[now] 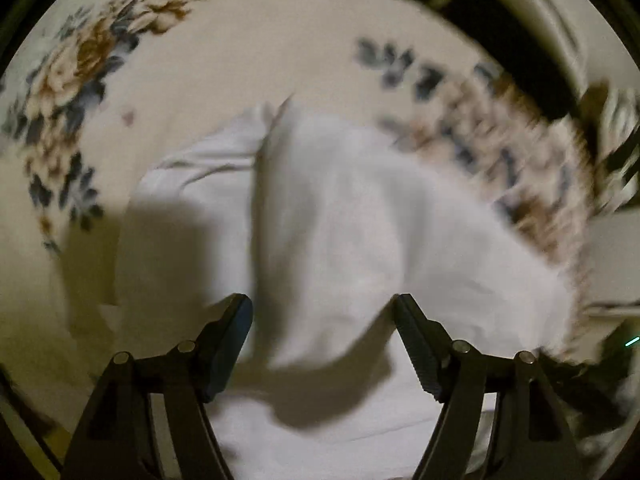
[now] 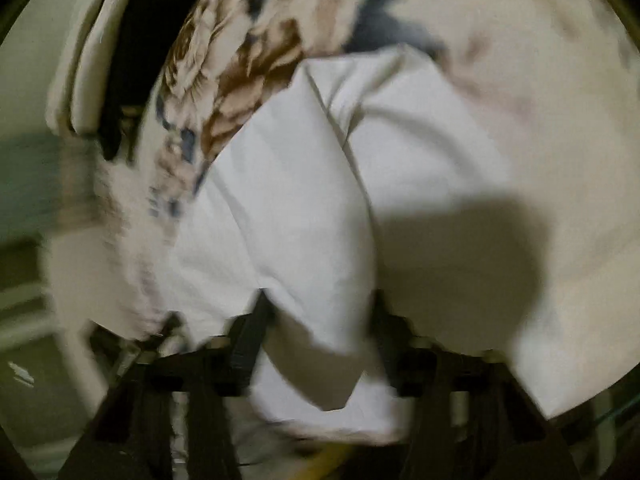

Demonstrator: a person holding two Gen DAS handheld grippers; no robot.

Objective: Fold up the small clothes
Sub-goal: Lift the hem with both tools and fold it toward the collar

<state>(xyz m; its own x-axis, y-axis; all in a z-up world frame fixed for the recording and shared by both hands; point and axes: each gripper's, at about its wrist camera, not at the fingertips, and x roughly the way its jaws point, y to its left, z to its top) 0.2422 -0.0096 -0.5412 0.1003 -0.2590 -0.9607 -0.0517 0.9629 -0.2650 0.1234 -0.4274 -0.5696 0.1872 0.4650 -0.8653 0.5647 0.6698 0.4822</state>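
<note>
A small white garment point(image 1: 340, 216) lies on a cream bedspread point(image 1: 224, 60) with blue and brown flowers. One half is folded over the other, with a fold edge running down its middle. My left gripper point(image 1: 323, 308) is open above its near part, and a flap of the cloth lies between the fingers, not pinched. In the right wrist view the same garment point(image 2: 304, 216) shows, blurred. My right gripper point(image 2: 320, 300) is open, with a fold of the cloth point(image 2: 320, 320) between its fingers.
The bedspread's edge point(image 2: 132, 272) drops off at the left of the right wrist view, with a pale cushion or furniture piece point(image 2: 92, 72) and a dark gap beyond it. Dark space and pale furniture point(image 1: 560, 20) lie past the bed at the left wrist view's upper right.
</note>
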